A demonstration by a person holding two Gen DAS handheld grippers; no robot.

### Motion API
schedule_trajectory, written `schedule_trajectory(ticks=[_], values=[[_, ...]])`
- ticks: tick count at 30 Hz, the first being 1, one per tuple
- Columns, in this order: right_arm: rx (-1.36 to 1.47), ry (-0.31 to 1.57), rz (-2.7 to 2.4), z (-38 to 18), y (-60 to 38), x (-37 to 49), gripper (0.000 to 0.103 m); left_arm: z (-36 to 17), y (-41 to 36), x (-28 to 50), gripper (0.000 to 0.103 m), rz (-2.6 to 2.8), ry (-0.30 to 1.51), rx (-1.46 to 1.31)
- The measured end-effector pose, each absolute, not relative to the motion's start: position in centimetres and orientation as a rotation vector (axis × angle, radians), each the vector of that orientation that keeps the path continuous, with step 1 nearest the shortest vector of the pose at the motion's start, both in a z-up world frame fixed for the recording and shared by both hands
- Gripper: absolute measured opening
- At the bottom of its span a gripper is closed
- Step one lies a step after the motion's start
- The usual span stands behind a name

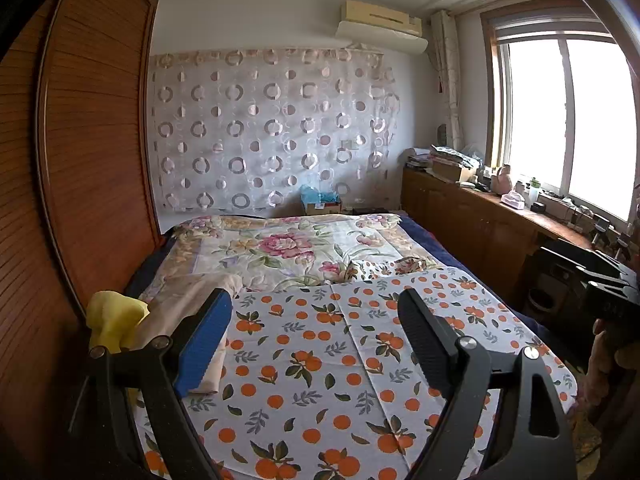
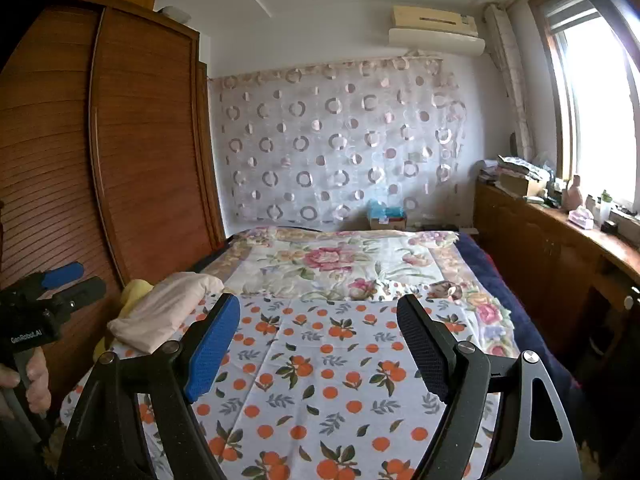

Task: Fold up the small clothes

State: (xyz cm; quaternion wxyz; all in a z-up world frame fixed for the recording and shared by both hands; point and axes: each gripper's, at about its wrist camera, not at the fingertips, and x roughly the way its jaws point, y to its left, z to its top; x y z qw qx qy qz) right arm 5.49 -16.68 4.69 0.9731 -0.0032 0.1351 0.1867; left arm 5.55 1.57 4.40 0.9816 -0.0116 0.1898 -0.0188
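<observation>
— Two garments are lying at the left edge of the bed, beside the wardrobe (image 2: pixel 120 128): a pale pink garment (image 2: pixel 160 312) bunched on the orange-print cloth (image 2: pixel 320 380), and a yellow garment (image 1: pixel 114 320) tucked just behind it. Which way is the pink one pointing?

— Its long axis is running from the near-left corner toward the far middle of the bed, the far end lying where the floral bedspread (image 2: pixel 340 260) begins. It is crumpled, so you cannot tell collar from hem.

— And what are your grippers doing?

— Your left gripper (image 1: pixel 316 316) is hovering over the orange-print cloth with its fingers spread wide, pinching nothing. Its blue pad (image 1: pixel 204 344) is showing in front of the pink garment (whether it is touching the fabric, I cannot tell). Your right gripper (image 2: pixel 318 320) is likewise spread wide, holding nothing, with the print cloth showing between its fingers.

— Any writing?

— One label only: "GenRobot.AI" is reading white on the black body of your left gripper in the right wrist view, where your left hand (image 2: pixel 28 384) is gripping the handle.
</observation>
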Motion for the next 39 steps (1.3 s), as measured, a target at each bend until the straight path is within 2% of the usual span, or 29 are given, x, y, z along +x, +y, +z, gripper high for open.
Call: schedule_trajectory(ticks=[39], values=[[-0.008,0.269,0.389,4.6,-17.9,5.7,0.082,4.5,1.7,5.6,0.085,-0.036,0.379,-0.023]])
